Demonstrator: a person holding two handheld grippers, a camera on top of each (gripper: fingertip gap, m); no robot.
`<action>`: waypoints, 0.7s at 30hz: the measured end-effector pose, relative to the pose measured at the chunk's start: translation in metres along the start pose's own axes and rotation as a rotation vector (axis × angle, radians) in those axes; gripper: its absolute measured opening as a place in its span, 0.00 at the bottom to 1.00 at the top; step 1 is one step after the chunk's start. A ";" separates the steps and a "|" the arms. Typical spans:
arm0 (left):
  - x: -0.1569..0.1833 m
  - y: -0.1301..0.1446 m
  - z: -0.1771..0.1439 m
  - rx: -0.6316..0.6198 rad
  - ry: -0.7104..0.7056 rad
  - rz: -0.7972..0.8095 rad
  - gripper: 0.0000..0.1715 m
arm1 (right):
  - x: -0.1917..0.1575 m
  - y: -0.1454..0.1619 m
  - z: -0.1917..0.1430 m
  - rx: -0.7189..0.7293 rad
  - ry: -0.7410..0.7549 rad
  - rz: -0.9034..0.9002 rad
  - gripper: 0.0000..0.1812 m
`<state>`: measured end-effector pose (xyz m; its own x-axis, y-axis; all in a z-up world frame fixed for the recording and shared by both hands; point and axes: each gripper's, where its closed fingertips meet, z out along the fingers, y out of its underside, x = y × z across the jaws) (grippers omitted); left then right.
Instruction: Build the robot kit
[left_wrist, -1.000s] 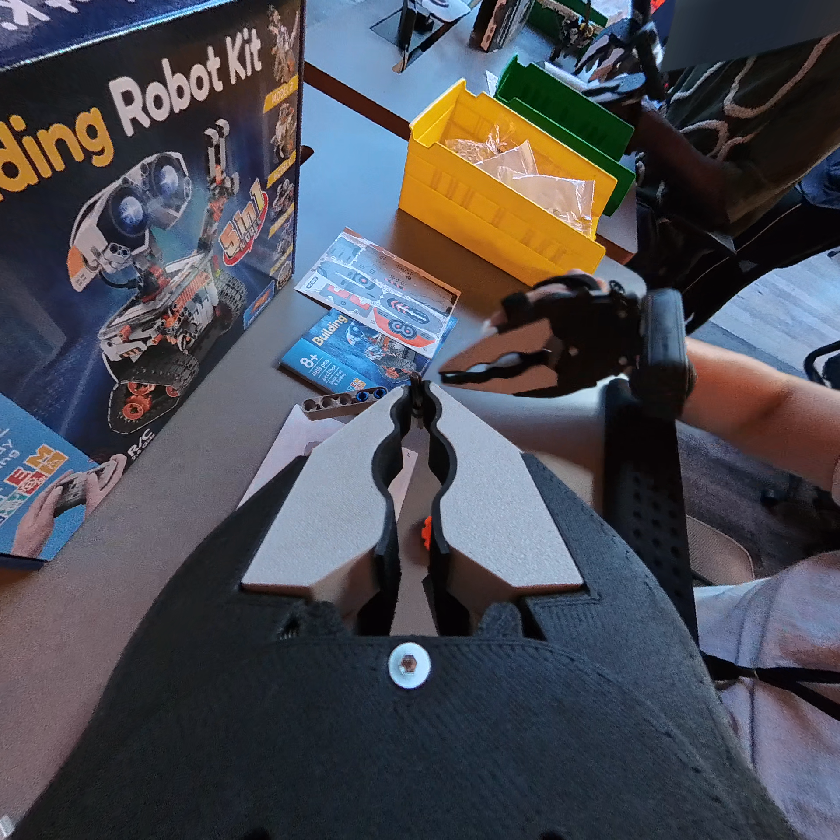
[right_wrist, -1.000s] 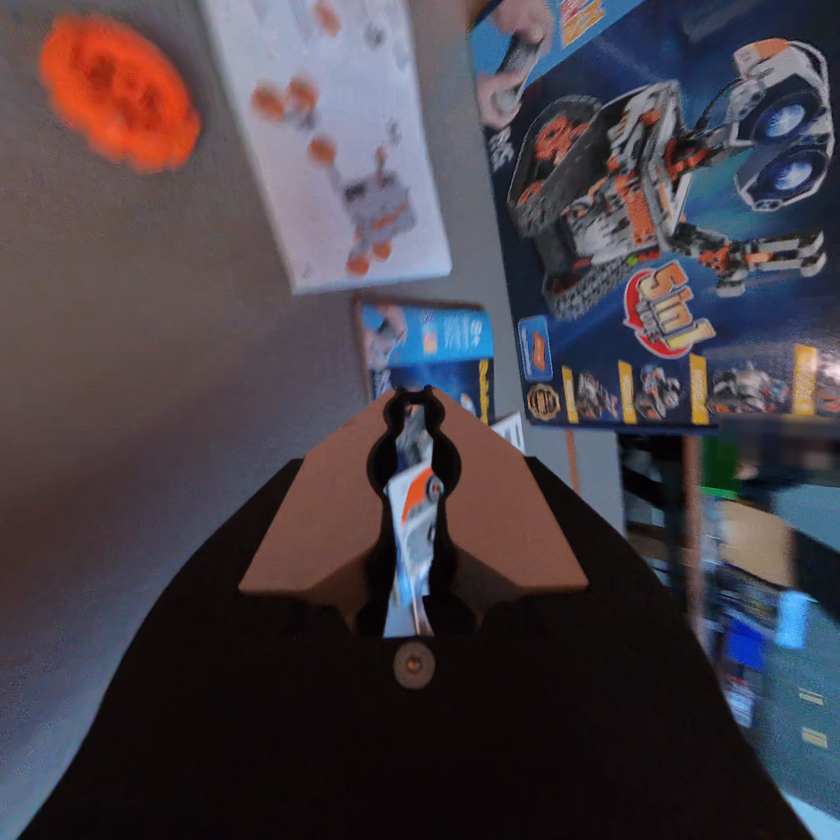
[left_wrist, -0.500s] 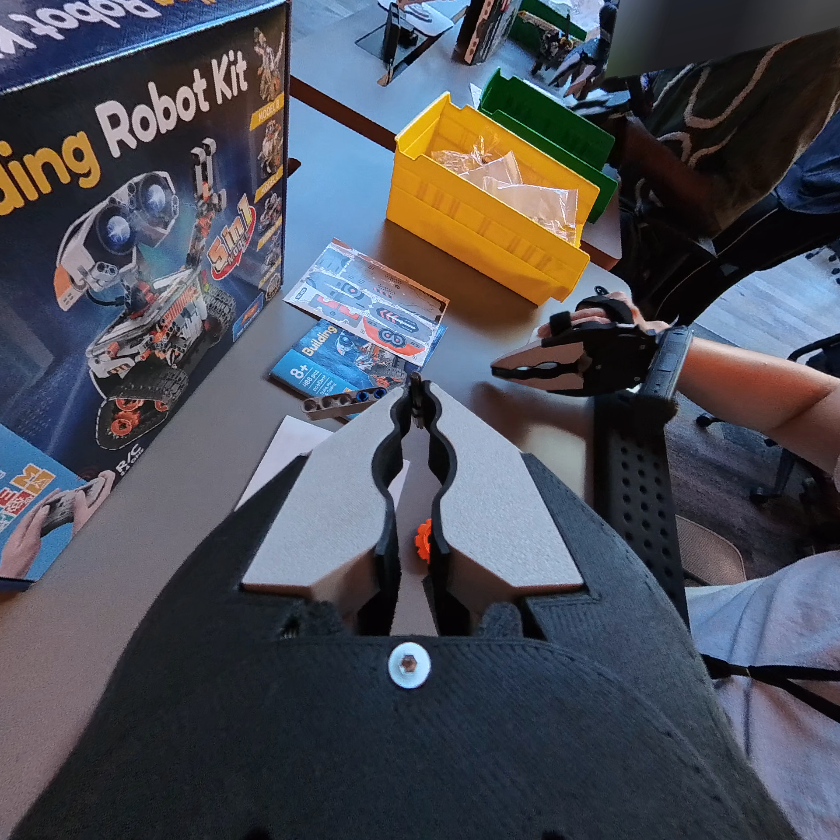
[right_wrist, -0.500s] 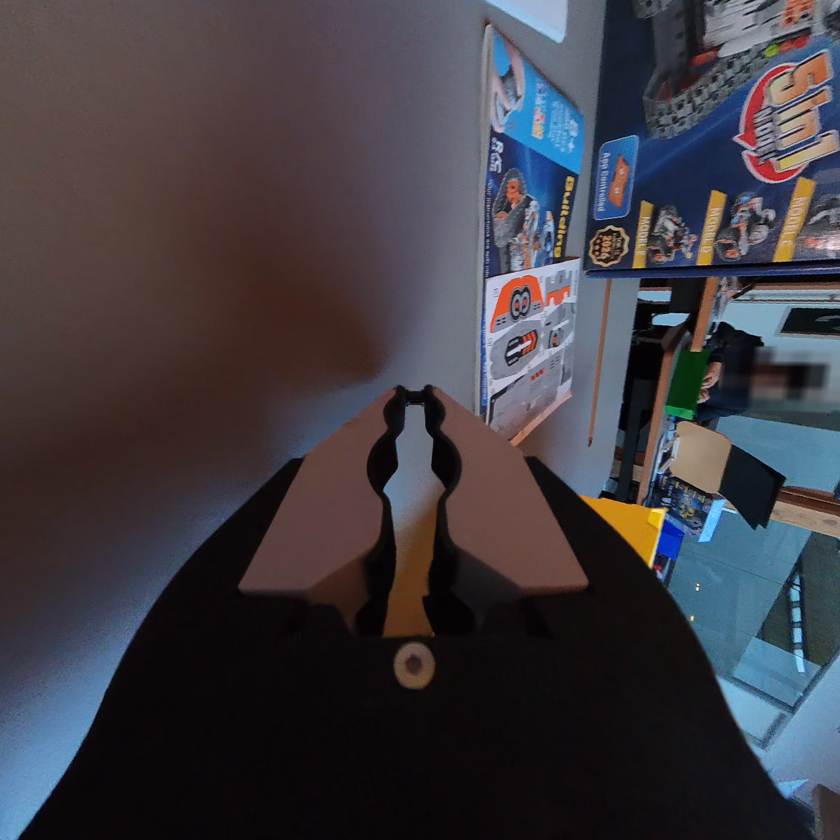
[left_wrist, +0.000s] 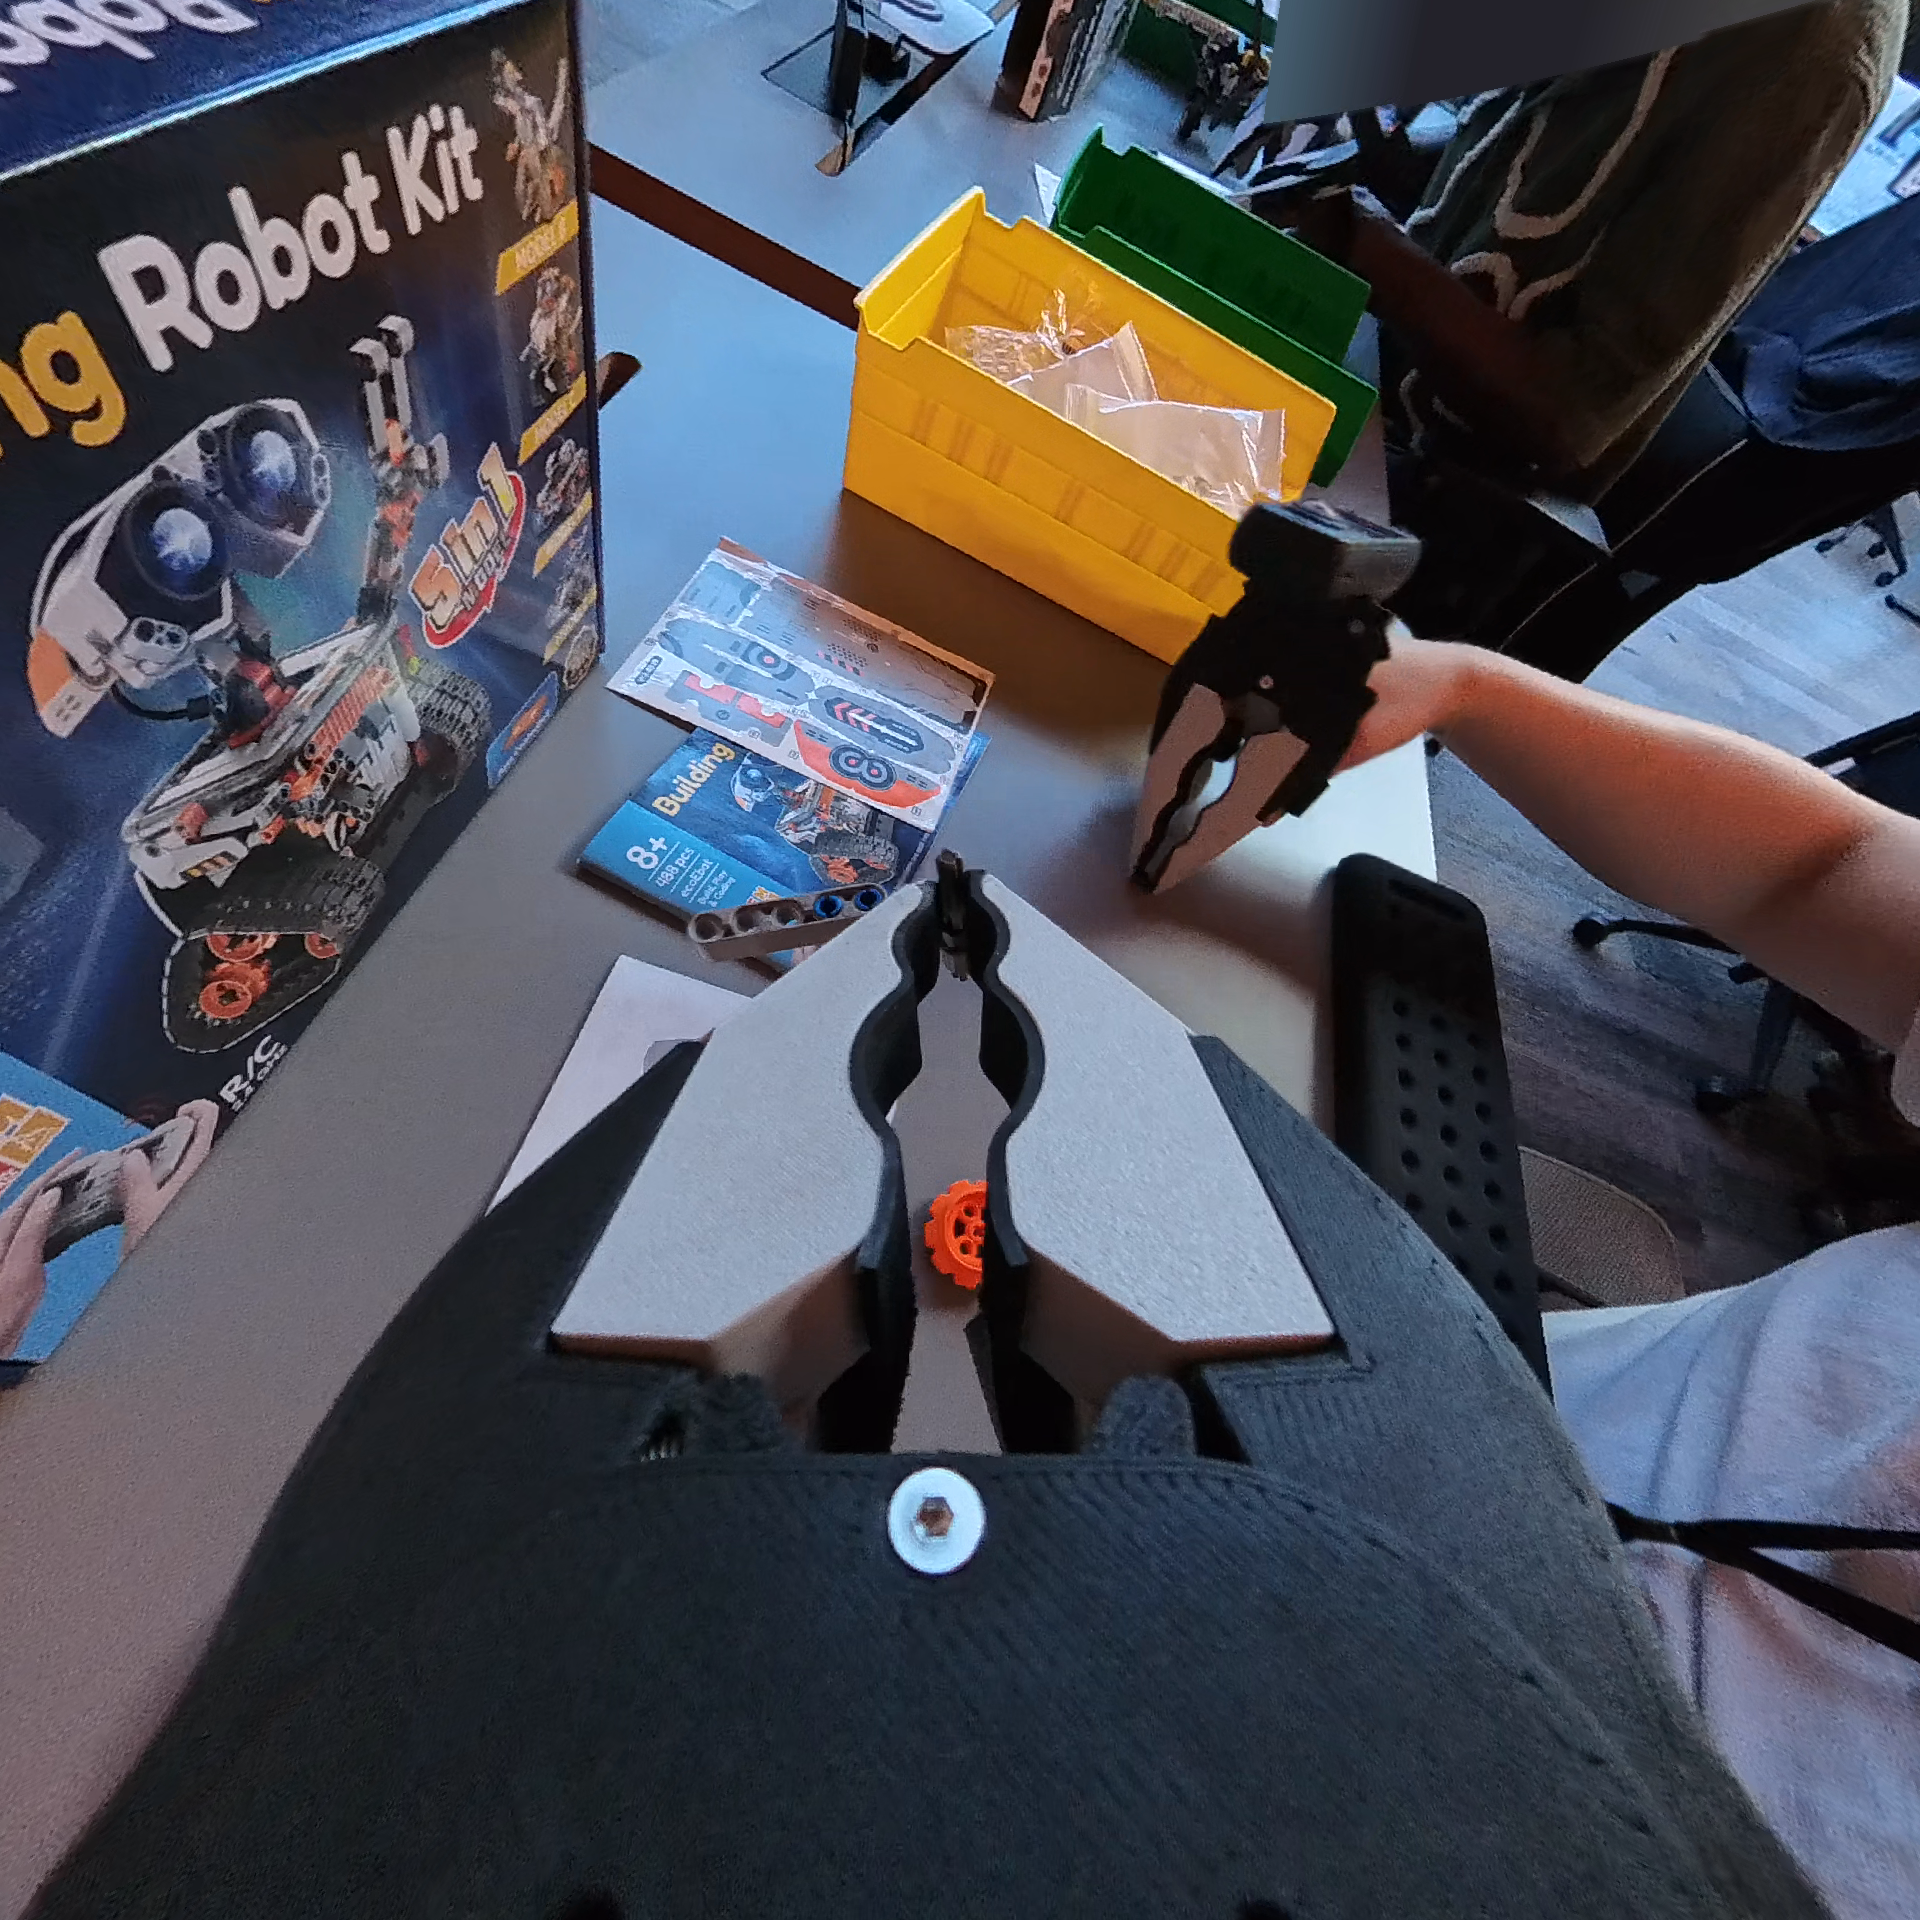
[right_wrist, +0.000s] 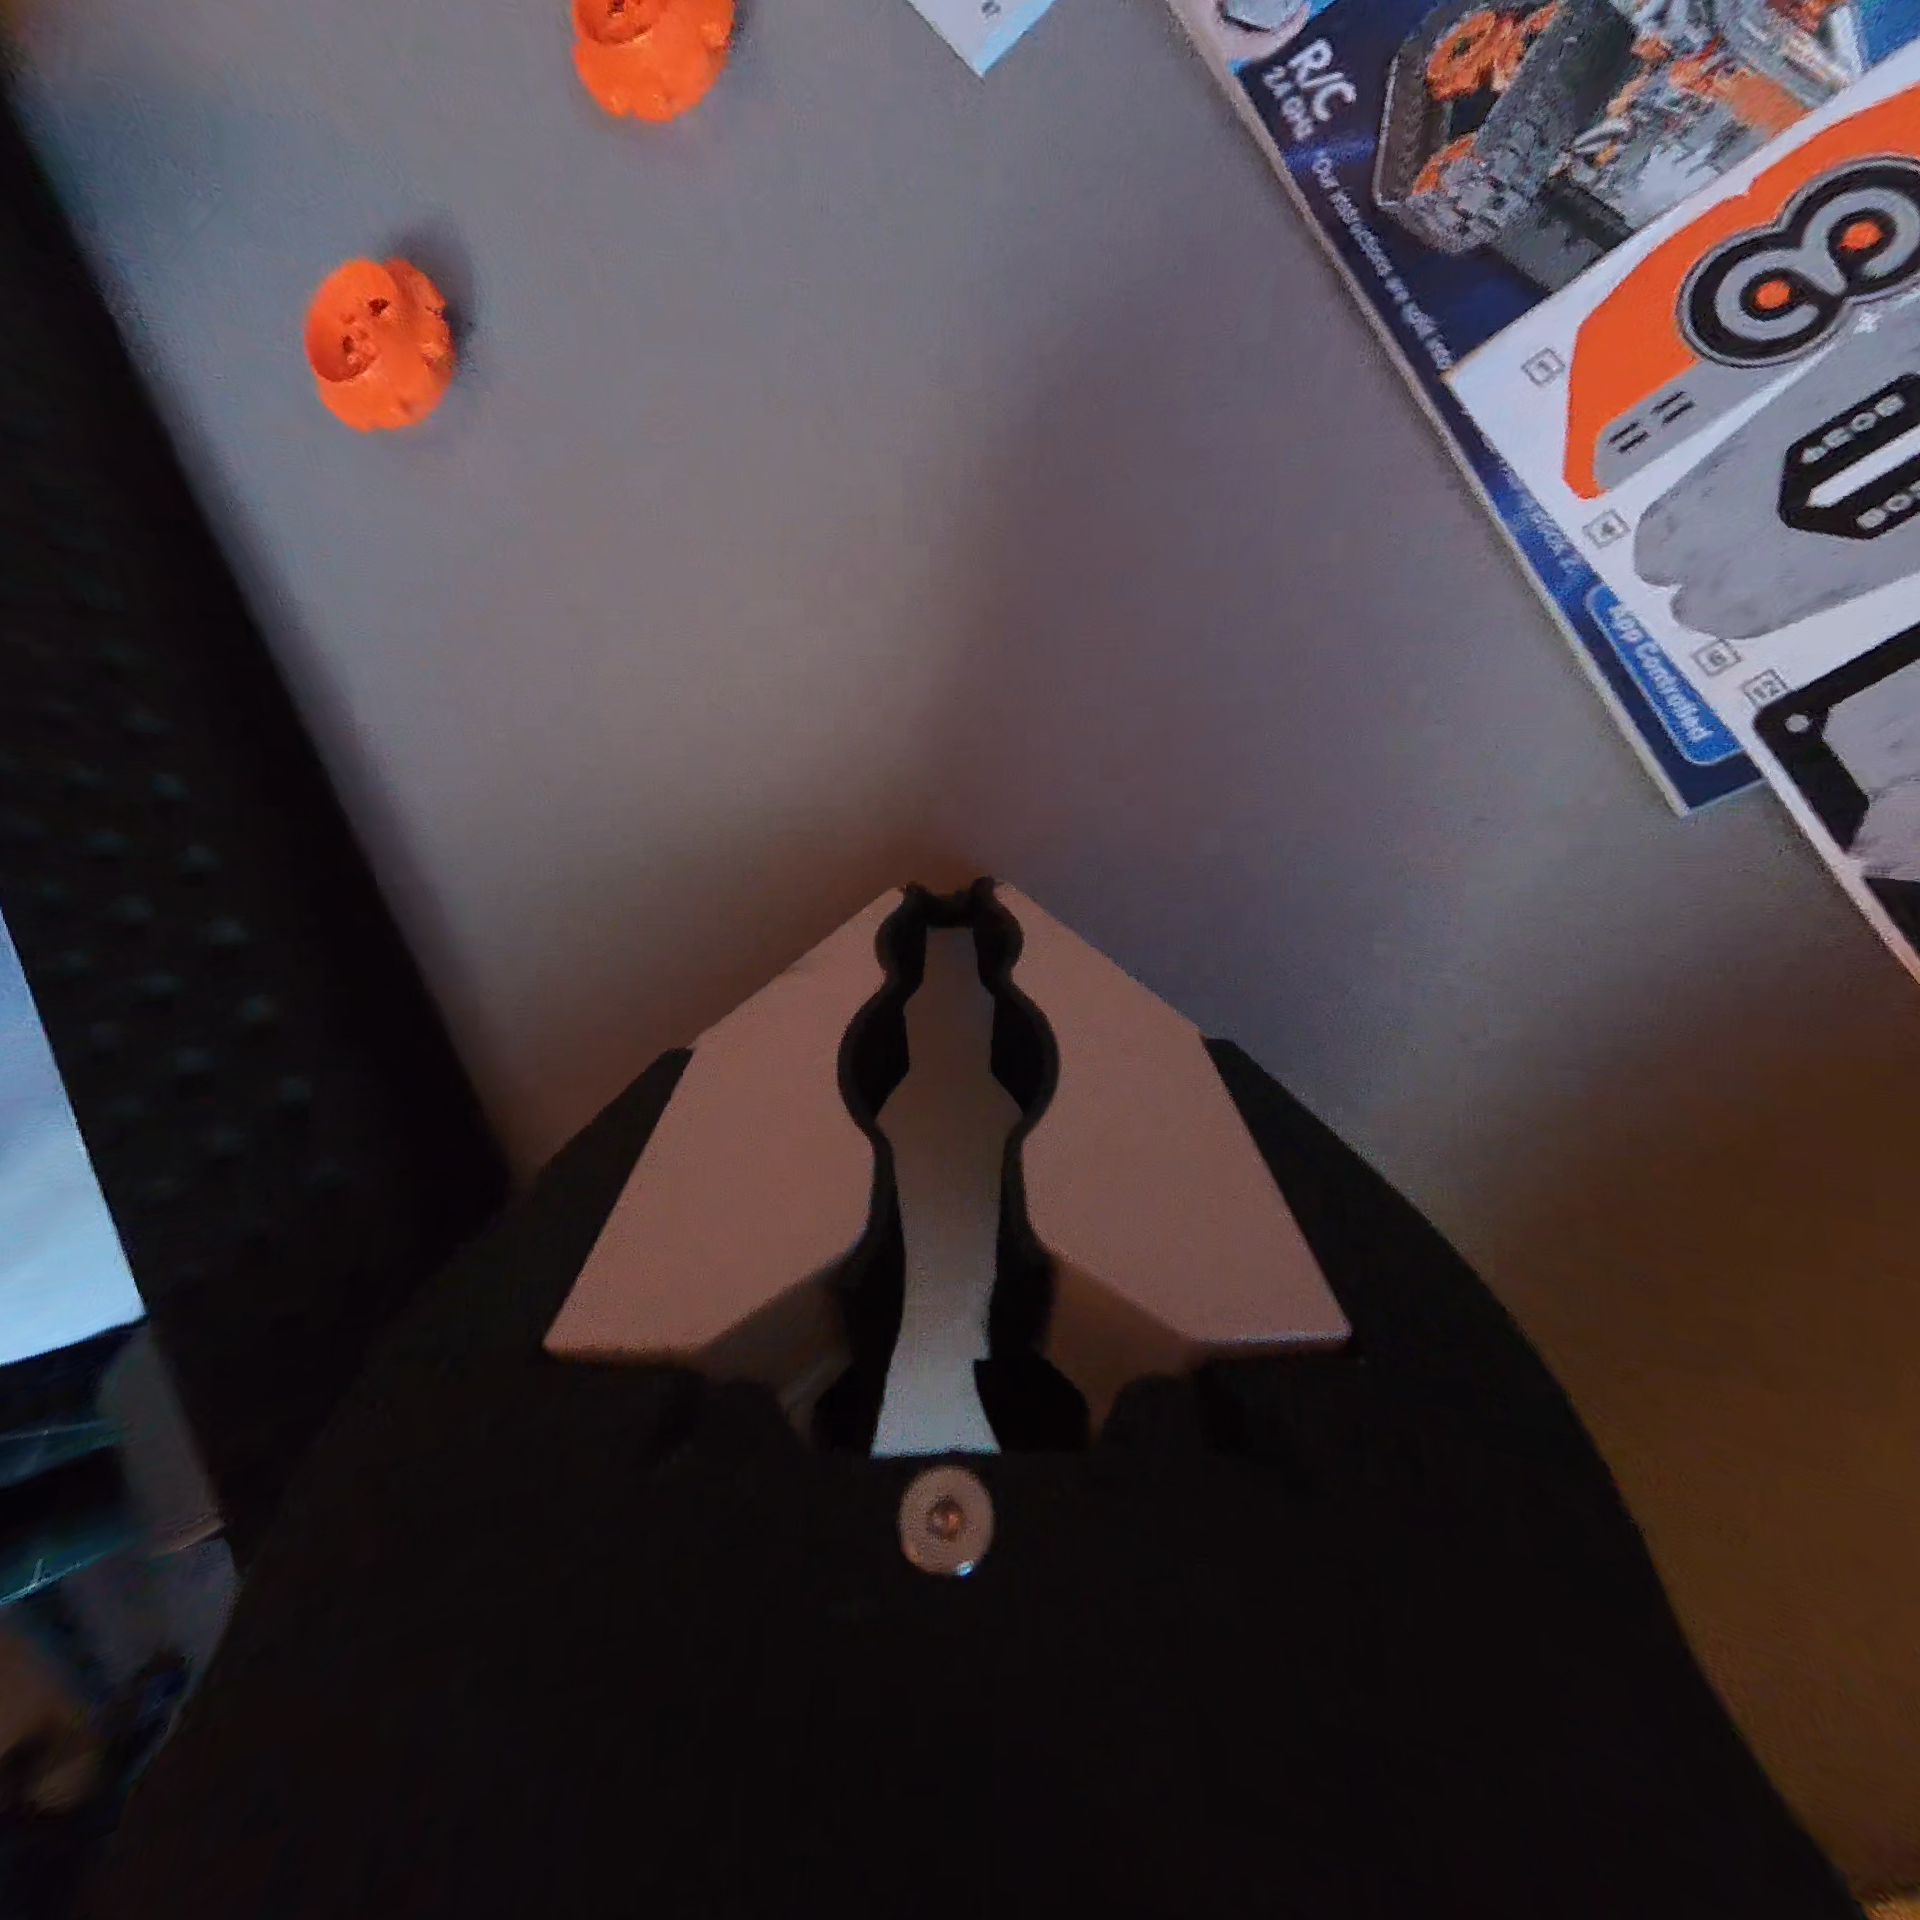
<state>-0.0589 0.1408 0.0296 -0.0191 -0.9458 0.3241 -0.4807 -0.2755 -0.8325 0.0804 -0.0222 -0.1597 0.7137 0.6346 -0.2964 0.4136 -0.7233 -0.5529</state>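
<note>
Gripping a small black part (left_wrist: 950, 914) at its very tips, the left gripper (left_wrist: 951, 904) is seen with its fingers drawn together above the grey table (left_wrist: 727, 416). Through the gap farther back between those fingers an orange gear (left_wrist: 958, 1233) is glimpsed lying on the table. Just left of the tips, a grey beam (left_wrist: 784, 916) with round holes and blue pins is laid across the lower edge of a blue booklet (left_wrist: 717, 821). A sticker sheet (left_wrist: 800, 675) overlaps the booklet's far end. A white sheet (left_wrist: 623, 1049) is partly hidden under the left finger.

A large blue box (left_wrist: 260, 571) printed with a tracked robot is stood upright to the left, close to the booklet. Beyond the sticker sheet a yellow bin (left_wrist: 1039, 488) holding clear plastic bags (left_wrist: 1143, 395) is placed, with a green bin (left_wrist: 1226, 249) right behind it.

The right gripper (left_wrist: 1148, 878) is held by a bare forearm and pointed steeply down, its tips at or just above the table, to the right of the left gripper. A black perforated strap (left_wrist: 1423, 1091) is laid near the table's edge beside it.

From the right wrist view, its fingers are shown narrowed to a slim gap at the tips, where something dark is seen; whether a piece is pinched there cannot be told. Two more orange gears (right_wrist: 379, 343) (right_wrist: 649, 42) are seen well apart from those tips, on bare table.
</note>
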 end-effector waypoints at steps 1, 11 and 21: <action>0.002 0.000 0.000 -0.004 0.004 0.004 0.00 | 0.002 0.000 -0.001 0.008 0.003 -0.015 0.06; 0.000 0.001 -0.001 -0.002 0.015 -0.004 0.00 | 0.003 0.010 -0.030 0.075 0.441 0.102 0.15; 0.007 -0.002 -0.002 0.007 0.025 0.010 0.00 | -0.006 0.011 -0.006 0.197 0.641 0.475 0.13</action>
<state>-0.0596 0.1354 0.0345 -0.0453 -0.9440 0.3269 -0.4746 -0.2676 -0.8385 0.0837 -0.0360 -0.1594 0.9968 -0.0489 -0.0640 -0.0782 -0.7766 -0.6252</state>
